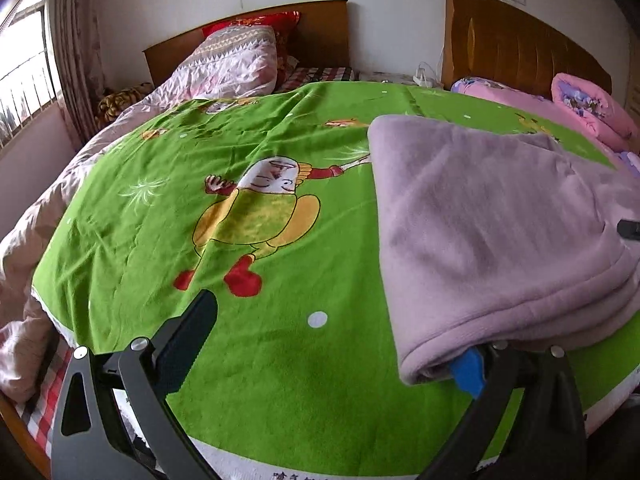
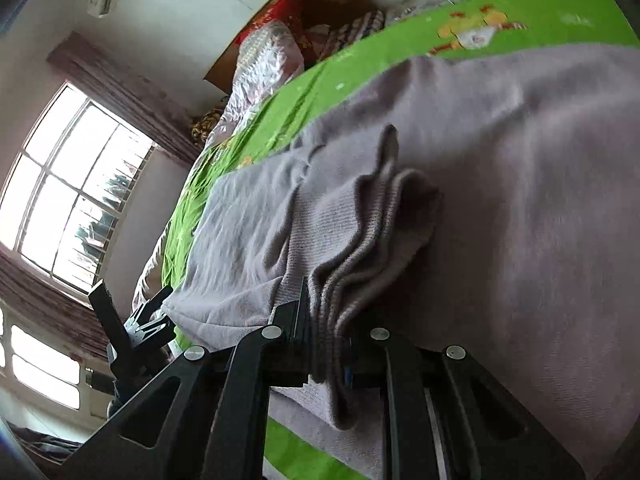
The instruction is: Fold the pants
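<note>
While the green blanket (image 1: 248, 216) covers the bed, my lilac pants (image 1: 492, 220) lie folded on its right side. My right hand-held gripper (image 2: 328, 340) pinches their bunched cuffs (image 2: 360, 240); my left hand-held gripper (image 1: 332, 344) gapes wide, one finger under the fold.

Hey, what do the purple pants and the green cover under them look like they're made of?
The pants look like soft matte fleece or brushed knit: fuzzy nap, with a ribbed knit edge bunched in the right gripper. The green cover looks like short-pile plush or printed towelling, with a velvety sheen.
</note>
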Action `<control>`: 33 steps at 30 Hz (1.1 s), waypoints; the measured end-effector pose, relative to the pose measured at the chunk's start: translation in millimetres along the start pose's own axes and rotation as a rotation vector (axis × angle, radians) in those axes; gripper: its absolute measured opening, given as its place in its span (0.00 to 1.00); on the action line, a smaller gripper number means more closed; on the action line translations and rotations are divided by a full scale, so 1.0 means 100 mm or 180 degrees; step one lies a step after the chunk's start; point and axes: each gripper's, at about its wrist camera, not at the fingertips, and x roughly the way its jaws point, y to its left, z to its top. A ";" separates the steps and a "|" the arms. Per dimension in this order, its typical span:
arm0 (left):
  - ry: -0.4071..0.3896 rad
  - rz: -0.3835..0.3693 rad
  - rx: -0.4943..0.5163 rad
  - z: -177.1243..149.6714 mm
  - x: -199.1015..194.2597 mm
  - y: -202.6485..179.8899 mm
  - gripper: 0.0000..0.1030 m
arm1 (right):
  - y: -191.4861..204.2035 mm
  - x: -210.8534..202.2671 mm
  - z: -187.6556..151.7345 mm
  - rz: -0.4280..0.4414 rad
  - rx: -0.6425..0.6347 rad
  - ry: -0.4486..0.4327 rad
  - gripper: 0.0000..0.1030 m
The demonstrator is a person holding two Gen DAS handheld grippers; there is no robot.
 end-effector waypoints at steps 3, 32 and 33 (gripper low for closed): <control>0.0021 0.0039 -0.0026 0.00 -0.01 -0.01 0.99 | 0.05 -0.02 -0.05 -0.0030 -0.0143 -0.0056 0.14; -0.0530 -0.0304 0.0475 0.64 -0.91 -0.34 0.99 | 0.35 -0.11 0.04 -0.0978 -0.1146 -0.0300 0.45; -0.0617 -0.0556 0.0322 0.75 -0.91 -0.38 0.99 | 0.41 -0.05 0.05 -0.0962 -0.1227 -0.0292 0.45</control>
